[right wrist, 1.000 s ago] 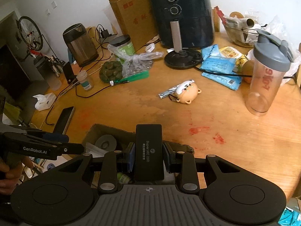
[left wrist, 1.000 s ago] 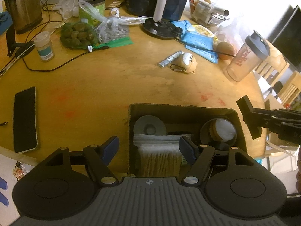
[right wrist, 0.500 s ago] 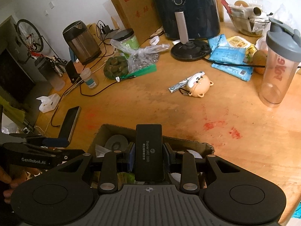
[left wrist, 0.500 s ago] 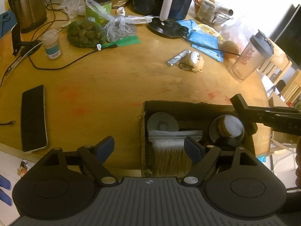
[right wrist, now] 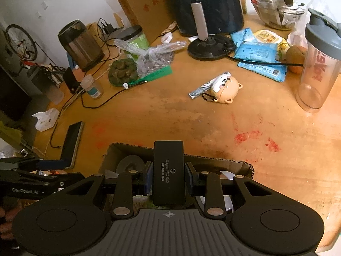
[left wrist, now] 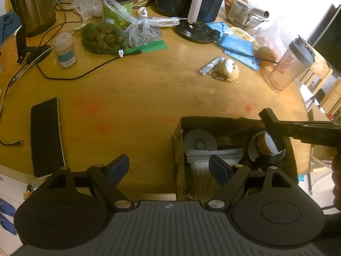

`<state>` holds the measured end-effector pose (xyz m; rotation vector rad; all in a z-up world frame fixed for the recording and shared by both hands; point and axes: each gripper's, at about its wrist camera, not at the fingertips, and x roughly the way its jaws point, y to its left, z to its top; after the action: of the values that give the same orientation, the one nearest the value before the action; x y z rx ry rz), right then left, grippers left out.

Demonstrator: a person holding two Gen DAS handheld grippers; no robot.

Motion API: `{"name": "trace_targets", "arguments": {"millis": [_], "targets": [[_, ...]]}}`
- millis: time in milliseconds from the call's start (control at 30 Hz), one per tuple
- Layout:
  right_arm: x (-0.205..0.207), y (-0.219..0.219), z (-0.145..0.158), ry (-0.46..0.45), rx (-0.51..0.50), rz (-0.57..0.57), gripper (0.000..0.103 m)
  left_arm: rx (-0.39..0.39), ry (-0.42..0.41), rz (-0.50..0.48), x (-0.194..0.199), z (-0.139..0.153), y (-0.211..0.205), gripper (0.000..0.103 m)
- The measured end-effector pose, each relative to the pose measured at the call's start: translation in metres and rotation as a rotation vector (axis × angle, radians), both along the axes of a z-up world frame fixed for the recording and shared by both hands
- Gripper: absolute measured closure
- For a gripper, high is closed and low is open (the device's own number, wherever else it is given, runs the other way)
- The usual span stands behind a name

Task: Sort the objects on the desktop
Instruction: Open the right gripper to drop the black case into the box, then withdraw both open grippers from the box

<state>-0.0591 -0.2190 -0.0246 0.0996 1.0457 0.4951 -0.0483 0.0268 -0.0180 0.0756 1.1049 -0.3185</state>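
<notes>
My right gripper is shut on a flat black device with white print and holds it over the open cardboard box at the table's near edge. In the left wrist view the box holds a grey disc, a clear bag of sticks and a round jar. The black device and right fingers reach in from the right over the box. My left gripper is open and empty, just left of the box's near corner.
A black phone lies at the left table edge. Further back are a bear-shaped case, a foil stick, a shaker bottle, blue packets, a bag of nuts, a small bottle, cables, a kettle and an air fryer.
The right gripper has moved with the black device further over the box. The left gripper has shifted left and back, so the box now sits more to its right.
</notes>
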Motion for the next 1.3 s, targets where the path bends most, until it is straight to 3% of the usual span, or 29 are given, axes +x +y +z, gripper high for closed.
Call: {"name": "trace_targets", "arguments": {"millis": [67, 200, 300, 467, 1067, 1300], "targets": [[0.002, 0.004, -0.003, 0.009, -0.025, -0.007, 0.064, -0.002, 0.002, -0.006, 0.002, 0.000, 0.001, 0.021], [0.001, 0.009, 0.000, -0.020, -0.047, -0.017, 0.018, -0.008, 0.006, -0.023, 0.009, -0.001, 0.004, 0.021], [0.001, 0.012, 0.003, -0.040, -0.064, -0.022, 0.006, -0.012, 0.010, -0.040, 0.015, -0.002, 0.005, 0.021], [0.005, 0.014, 0.003, -0.051, -0.104, -0.059, 0.000, -0.021, 0.012, -0.075, 0.025, -0.002, 0.004, 0.021], [0.008, -0.024, 0.014, -0.110, -0.220, -0.204, 0.000, -0.030, 0.003, -0.225, 0.057, 0.000, -0.009, 0.021], [0.012, -0.051, 0.011, -0.104, -0.225, -0.232, 0.000, -0.037, -0.037, -0.190, 0.062, 0.010, -0.015, 0.021]]}}
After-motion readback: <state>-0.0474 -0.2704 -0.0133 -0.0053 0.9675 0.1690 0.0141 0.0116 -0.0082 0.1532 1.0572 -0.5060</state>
